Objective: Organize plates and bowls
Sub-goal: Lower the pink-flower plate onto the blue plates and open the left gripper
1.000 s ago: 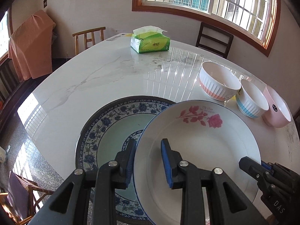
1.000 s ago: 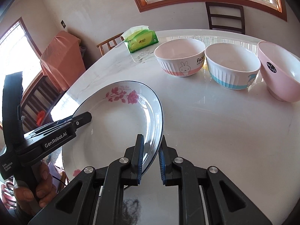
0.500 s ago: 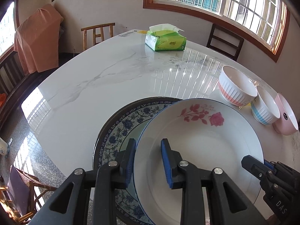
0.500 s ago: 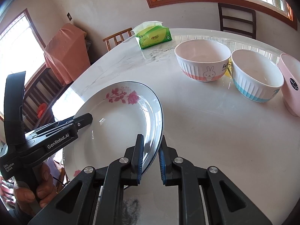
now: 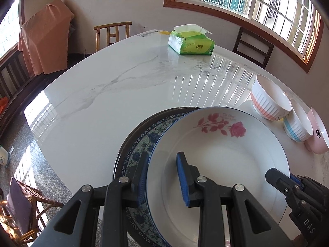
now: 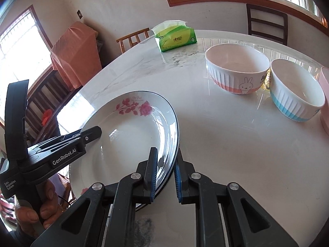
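Left gripper [image 5: 162, 177]: fingers spread, straddling the rose plate's near rim.
Right gripper [image 6: 165, 174]: parted astride the opposite rim.
Rose plate [image 5: 222, 164]: lies over the blue-patterned plate [image 5: 141, 144], offset right.
Bowls: orange-striped bowl [image 6: 236, 72], blue-striped bowl [image 6: 296, 90], pink bowl [image 5: 318, 133] in a row beyond.
Tissue pack [image 5: 191, 41]: far across the table [image 5: 102, 94].
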`<state>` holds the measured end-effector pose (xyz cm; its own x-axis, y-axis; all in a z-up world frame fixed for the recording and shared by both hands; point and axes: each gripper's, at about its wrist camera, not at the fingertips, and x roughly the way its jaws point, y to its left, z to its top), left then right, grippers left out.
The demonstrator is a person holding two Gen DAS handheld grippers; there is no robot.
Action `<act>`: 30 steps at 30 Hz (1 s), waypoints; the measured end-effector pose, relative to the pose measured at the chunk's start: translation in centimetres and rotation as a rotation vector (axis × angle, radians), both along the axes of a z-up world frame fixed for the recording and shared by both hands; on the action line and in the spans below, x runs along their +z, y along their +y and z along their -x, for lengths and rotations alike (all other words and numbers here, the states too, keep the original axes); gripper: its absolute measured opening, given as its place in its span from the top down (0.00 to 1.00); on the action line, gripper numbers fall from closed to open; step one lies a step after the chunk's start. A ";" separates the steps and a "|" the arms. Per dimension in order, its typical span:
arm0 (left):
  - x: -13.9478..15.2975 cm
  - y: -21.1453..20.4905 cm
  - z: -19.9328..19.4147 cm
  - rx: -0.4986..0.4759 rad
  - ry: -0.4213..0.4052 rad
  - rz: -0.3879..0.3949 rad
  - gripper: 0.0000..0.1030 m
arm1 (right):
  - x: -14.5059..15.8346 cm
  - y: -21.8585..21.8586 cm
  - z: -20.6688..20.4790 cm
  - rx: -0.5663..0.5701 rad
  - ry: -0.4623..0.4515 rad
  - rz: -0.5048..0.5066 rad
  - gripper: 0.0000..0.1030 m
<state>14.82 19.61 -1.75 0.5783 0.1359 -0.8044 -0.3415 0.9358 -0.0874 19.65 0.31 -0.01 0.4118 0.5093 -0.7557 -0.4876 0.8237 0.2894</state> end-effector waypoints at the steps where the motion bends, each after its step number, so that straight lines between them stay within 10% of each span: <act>1: 0.0 0.0 0.0 0.002 0.001 0.000 0.73 | 0.0 0.0 0.0 0.001 0.002 -0.001 0.85; 30: 0.6 1.6 1.7 0.033 -0.034 -0.063 0.73 | -0.7 3.5 1.1 0.074 -0.089 0.071 0.80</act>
